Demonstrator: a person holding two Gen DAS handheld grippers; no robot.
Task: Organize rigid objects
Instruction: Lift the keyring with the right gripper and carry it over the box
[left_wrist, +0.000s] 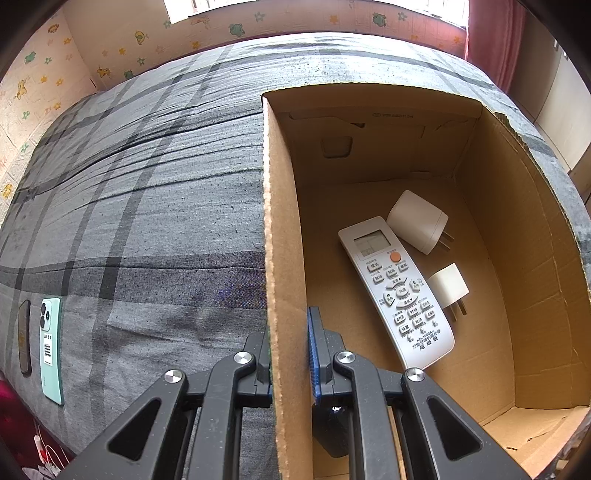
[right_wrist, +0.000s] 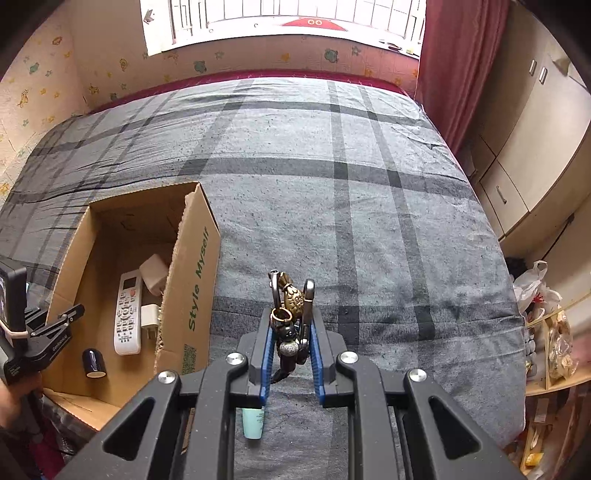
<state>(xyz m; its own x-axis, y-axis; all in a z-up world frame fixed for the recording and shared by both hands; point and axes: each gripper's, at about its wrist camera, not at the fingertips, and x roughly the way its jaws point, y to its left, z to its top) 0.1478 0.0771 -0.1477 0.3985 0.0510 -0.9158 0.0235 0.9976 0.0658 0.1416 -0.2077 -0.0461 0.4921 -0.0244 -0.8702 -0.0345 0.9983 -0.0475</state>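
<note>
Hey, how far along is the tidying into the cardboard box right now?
Partly done. The cardboard box already holds the remote, two white plug adapters and a small dark cylinder. In hand: the right gripper is shut on a keychain, not yet over the box; the left gripper clamps the box wall. Left on the bed: the green phone and a dark flat item.

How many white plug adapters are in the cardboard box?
2. The larger plug adapter lies by the remote's display end; the smaller plug adapter lies beside its keypad. The box wall may hide others.
</note>
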